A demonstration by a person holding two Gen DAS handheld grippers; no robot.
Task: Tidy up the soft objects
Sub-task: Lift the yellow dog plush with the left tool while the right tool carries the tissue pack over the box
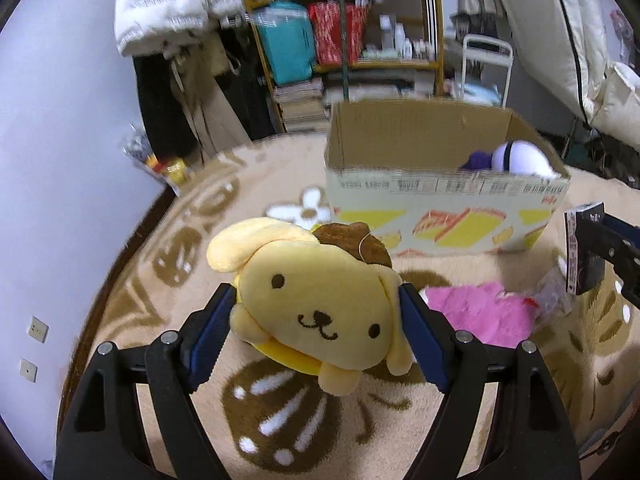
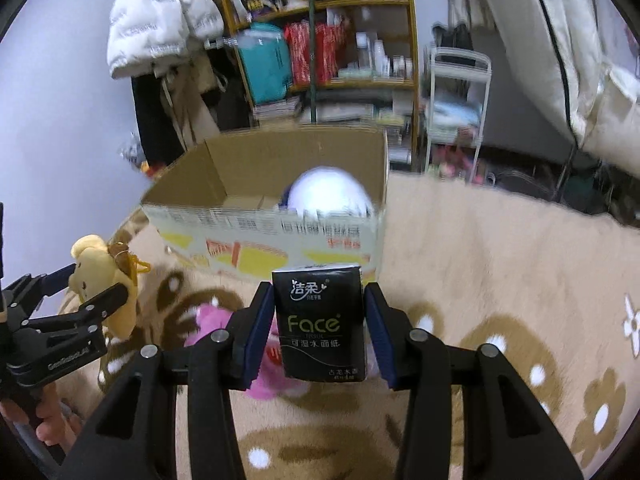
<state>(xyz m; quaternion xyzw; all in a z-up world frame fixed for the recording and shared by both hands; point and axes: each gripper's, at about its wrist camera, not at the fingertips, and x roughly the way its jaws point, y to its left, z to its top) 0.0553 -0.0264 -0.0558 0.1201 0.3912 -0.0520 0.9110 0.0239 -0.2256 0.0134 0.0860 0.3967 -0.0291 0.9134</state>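
Observation:
My left gripper [image 1: 316, 312] is shut on a yellow dog plush [image 1: 320, 304] with a brown beret, held above the rug; it also shows in the right wrist view [image 2: 104, 280]. My right gripper [image 2: 318, 324] is shut on a black "Face" tissue pack [image 2: 320, 324], which shows at the right edge of the left wrist view [image 1: 582, 252]. An open cardboard box [image 1: 440, 204] stands on the rug ahead and holds a white and purple plush [image 1: 516, 156]; the box also shows in the right wrist view [image 2: 264, 232]. A pink plush [image 1: 480, 312] lies on the rug in front of the box.
A beige flower-patterned rug [image 2: 500, 260] covers the floor. A cluttered wooden shelf [image 1: 344, 28], hanging white jacket [image 1: 168, 4] and a white wire rack [image 2: 456, 96] stand behind the box. A white wall [image 1: 60, 140] is at left; bedding [image 1: 580, 40] is at right.

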